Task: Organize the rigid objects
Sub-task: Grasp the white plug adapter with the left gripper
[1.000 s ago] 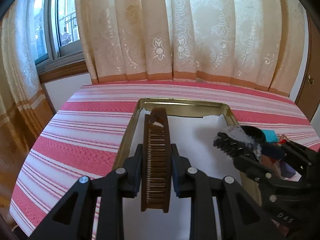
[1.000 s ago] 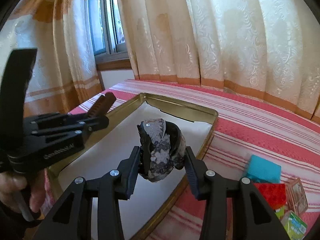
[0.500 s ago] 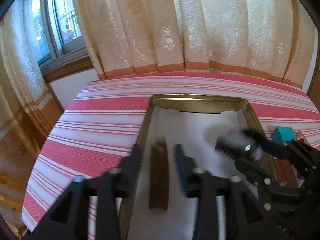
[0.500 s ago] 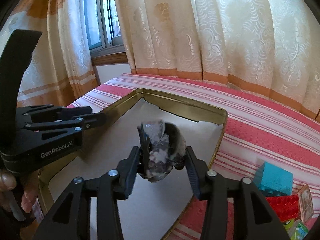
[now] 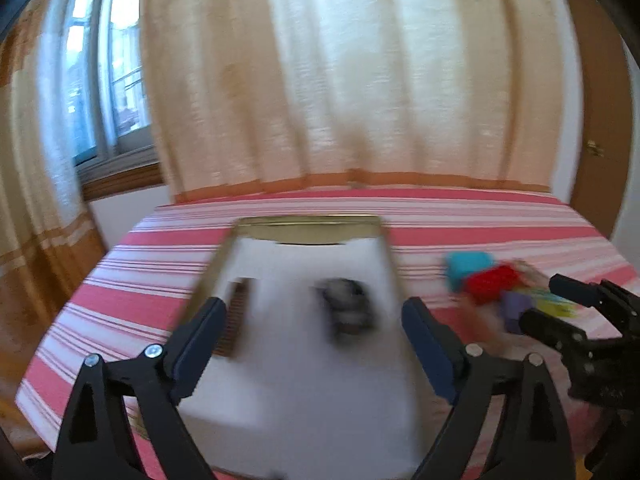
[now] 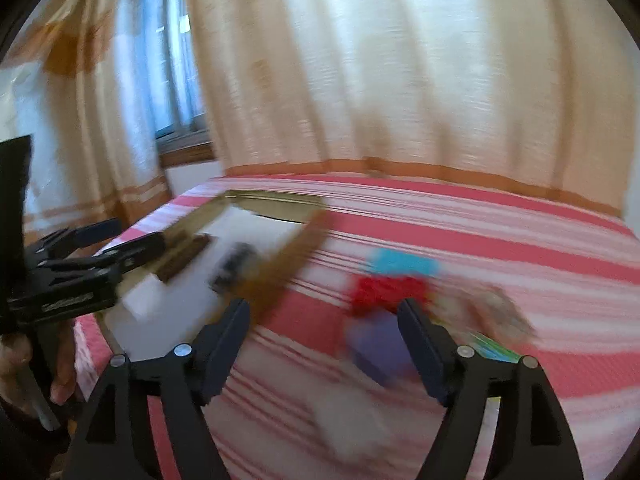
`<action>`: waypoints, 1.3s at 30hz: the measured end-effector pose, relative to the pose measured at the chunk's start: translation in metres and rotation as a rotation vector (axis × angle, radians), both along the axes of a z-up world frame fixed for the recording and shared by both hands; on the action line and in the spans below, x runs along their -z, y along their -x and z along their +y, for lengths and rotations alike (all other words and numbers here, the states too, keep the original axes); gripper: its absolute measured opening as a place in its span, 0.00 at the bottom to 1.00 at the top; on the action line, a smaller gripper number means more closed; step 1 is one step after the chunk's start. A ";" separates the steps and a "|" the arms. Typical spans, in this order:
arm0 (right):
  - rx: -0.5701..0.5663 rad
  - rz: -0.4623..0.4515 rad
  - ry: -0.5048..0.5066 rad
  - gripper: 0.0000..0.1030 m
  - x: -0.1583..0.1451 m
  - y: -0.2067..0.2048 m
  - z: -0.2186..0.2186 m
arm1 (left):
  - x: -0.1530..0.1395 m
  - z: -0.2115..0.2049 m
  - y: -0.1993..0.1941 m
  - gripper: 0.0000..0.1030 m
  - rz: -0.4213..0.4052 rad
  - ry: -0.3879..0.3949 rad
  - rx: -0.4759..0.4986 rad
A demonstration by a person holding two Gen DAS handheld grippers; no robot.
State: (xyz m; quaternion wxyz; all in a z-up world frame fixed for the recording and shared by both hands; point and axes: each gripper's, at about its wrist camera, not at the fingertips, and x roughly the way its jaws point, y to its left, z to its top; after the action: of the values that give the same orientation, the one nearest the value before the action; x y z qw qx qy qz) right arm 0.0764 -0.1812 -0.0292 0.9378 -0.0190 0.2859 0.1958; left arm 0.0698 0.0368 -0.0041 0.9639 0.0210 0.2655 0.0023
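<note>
Left wrist view is blurred, but your left tool (image 5: 310, 322) stands spread wide with nothing between its fingers; its jaws have just been opening. The brown comb (image 5: 234, 322) lies in the gold-rimmed tray (image 5: 308, 226) at about 9 o'clock, just beside the left finger, and the dark hair clip (image 5: 348, 306) rests on the tray's white lining near the middle. Your right tool (image 6: 324, 322) is likewise released, its jaws just having opened, and hangs over the striped table (image 6: 500, 240) with a purple block (image 6: 376, 344) showing between the fingers, untouched. Red block (image 6: 386, 292) and blue block (image 6: 404, 264) sit at 12 o'clock of it.
</note>
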 end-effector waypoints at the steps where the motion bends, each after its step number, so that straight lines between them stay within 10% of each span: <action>1: 0.034 0.004 -0.004 0.76 0.001 0.006 -0.013 | 0.001 -0.013 0.004 0.92 0.001 0.007 0.034; 10: 0.229 -0.023 0.014 0.78 0.012 0.046 -0.094 | 0.033 -0.125 0.007 0.96 0.115 -0.039 0.283; 21: 0.289 -0.015 -0.045 0.78 0.028 0.040 -0.121 | 0.062 -0.154 -0.022 0.96 0.302 -0.035 0.299; 25: 0.282 0.001 -0.043 0.78 0.035 0.038 -0.120 | 0.067 -0.156 -0.025 0.66 0.341 -0.018 0.344; 39: 0.229 0.089 -0.006 0.79 0.030 0.011 -0.100 | 0.048 -0.131 -0.008 0.65 0.143 0.056 0.294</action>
State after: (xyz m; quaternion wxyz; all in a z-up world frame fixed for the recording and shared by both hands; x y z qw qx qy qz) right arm 0.0657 -0.2816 -0.0588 0.9404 0.0254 0.3271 0.0890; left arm 0.0777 -0.0937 -0.0517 0.9327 0.0332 0.3274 -0.1478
